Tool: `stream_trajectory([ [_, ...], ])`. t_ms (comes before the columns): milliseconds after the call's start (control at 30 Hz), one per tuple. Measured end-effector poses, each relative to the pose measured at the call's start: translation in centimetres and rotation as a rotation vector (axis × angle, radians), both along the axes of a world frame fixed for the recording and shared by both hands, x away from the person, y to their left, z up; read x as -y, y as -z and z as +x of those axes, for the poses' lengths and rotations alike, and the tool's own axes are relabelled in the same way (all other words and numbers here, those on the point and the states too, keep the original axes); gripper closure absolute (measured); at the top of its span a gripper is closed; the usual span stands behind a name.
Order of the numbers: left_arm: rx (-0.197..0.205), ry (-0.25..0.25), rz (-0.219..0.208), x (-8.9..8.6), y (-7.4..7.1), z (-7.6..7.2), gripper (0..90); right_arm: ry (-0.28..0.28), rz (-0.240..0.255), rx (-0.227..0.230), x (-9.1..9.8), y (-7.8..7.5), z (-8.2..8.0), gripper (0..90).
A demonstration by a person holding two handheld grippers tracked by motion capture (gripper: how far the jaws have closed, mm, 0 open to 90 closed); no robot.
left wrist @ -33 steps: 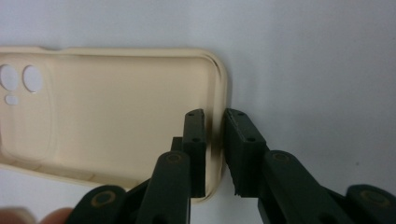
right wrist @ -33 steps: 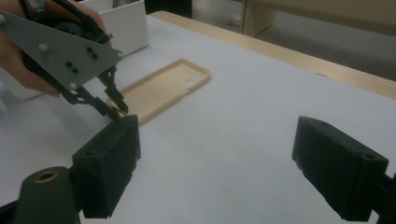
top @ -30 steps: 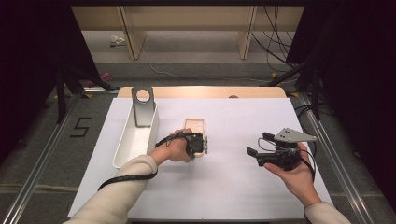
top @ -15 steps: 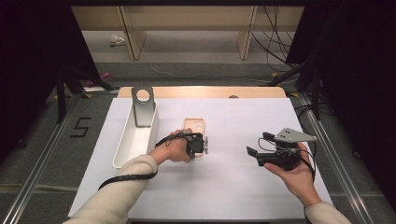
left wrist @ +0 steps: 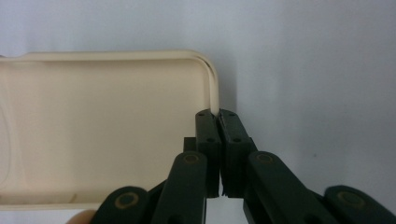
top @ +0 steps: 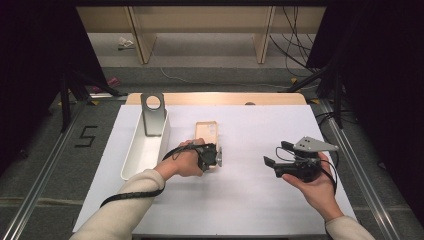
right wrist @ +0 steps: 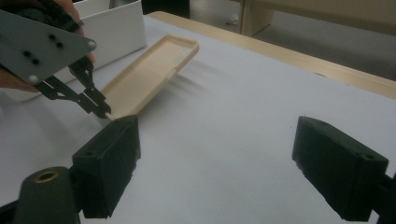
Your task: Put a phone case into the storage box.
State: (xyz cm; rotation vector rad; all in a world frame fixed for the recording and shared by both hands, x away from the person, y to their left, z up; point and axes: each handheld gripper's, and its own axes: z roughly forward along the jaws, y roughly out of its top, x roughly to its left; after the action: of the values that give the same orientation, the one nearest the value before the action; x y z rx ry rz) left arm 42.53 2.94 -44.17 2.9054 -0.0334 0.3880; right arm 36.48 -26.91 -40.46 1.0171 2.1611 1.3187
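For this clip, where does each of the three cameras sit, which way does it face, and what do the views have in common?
High view: above the person's side, looking forward and down on the white table; both forearms, left gripper and right gripper show.
Left gripper view: on the left gripper, looking along its closed jaws at the cream phone case.
Right gripper view: on the right gripper, looking across the table between its open jaws.
Shared: the right gripper view and the high view both show the phone case pinched at its corner, beside the white bin.

Your left gripper sits at the near end of the phone case, mid-table. The bin lies left of the case; your right gripper is well right.
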Motion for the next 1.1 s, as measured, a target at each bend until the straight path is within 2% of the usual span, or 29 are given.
stream_trajectory([
  [100,-0.002,-0.003,-0.010,-0.2,-0.5,-0.9,87.7,-0.001,0.000,-0.010,-0.3,0.1,0.3,16.1],
  [267,0.023,0.010,-0.068,-0.6,-1.2,-2.4,87.7,-0.011,0.016,-0.022,-1.4,0.1,1.0,16.4],
  [300,0.010,-0.004,-0.078,-0.6,-1.2,-2.9,87.7,-0.017,0.015,-0.028,-1.6,0.2,1.2,16.7],
  [367,0.030,0.018,-0.088,-0.6,-1.4,-3.3,87.7,-0.022,0.020,-0.038,-2.1,0.3,1.6,16.8],
  [400,0.013,-0.003,-0.098,-0.7,-1.4,-3.7,87.7,-0.024,0.022,-0.041,-2.4,0.3,1.8,16.8],
  [433,0.030,0.011,-0.107,-0.6,-1.5,-3.9,87.7,-0.025,0.023,-0.042,-2.7,0.3,2.0,16.8],
  [467,0.022,0.004,-0.117,-0.6,-1.5,-4.3,87.7,-0.025,0.026,-0.046,-3.0,0.3,2.2,16.8],
  [567,0.034,0.027,-0.140,-0.6,-1.9,-5.1,87.8,-0.032,0.033,-0.057,-3.9,0.4,2.9,16.8],
  [800,0.057,0.067,-0.153,0.0,-3.0,-6.6,87.8,-0.054,0.040,-0.105,-6.2,0.8,4.7,17.1],
  [1000,0.069,0.094,-0.159,0.5,-3.4,-7.3,87.8,-0.080,0.066,-0.132,-8.0,1.0,5.9,18.8],
  [1100,0.074,0.106,-0.154,0.8,-3.2,-7.4,87.7,-0.094,0.060,-0.145,-8.9,1.1,6.2,20.4],
])
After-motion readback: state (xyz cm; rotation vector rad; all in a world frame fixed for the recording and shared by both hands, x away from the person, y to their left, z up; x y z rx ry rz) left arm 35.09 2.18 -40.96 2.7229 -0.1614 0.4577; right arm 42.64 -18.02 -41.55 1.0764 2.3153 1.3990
